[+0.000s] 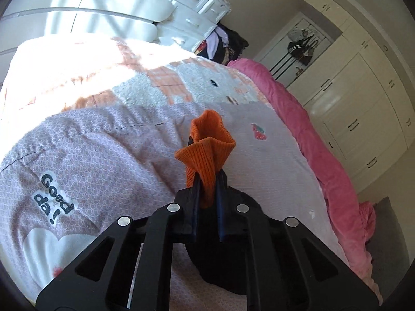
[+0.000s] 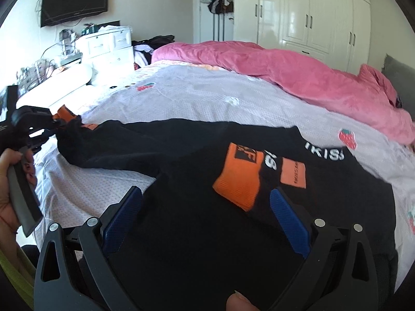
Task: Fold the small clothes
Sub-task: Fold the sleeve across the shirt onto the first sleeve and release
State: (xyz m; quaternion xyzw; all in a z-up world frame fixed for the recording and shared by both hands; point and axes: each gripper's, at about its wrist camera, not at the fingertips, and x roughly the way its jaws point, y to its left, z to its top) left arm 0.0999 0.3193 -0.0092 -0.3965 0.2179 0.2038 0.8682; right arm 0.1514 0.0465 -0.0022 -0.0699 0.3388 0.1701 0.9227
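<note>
Two views split the facts: the left gripper [image 1: 207,178] pinches an orange cuff [image 1: 206,142], while only the right view shows the black sweatshirt [image 2: 197,207] spread on the bedspread [image 2: 207,96] beneath the wide-open right gripper [image 2: 207,207].

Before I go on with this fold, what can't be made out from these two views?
- Left wrist view: the black sweater is mostly hidden behind the left gripper; only the pinched orange cuff shows.
- Right wrist view: the sweater's near hem is cut off by the bottom edge, between the open right gripper fingers.
- Chest lettering is partly covered by the folded sleeve.
</note>
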